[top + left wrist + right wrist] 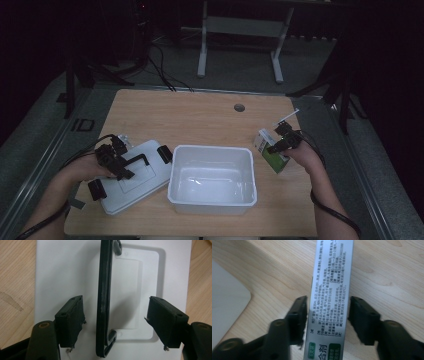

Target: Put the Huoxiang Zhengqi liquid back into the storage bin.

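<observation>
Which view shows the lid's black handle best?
The left gripper view: the handle stands close up between the open jaws, against the white lid. The high view has it small and partly behind the left gripper.

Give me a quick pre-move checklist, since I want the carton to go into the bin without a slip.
1. Carton between the right gripper jaws: ok.
2. Pads pressing the carton: cannot tell; they sit right at its sides.
3. White bin open and empty: ok.
4. Lid off the bin, lying on the table to its left: ok.
5. Left gripper astride the lid's black handle, pads clear of it: ok.
6. Path from carton to bin free: ok.
</observation>
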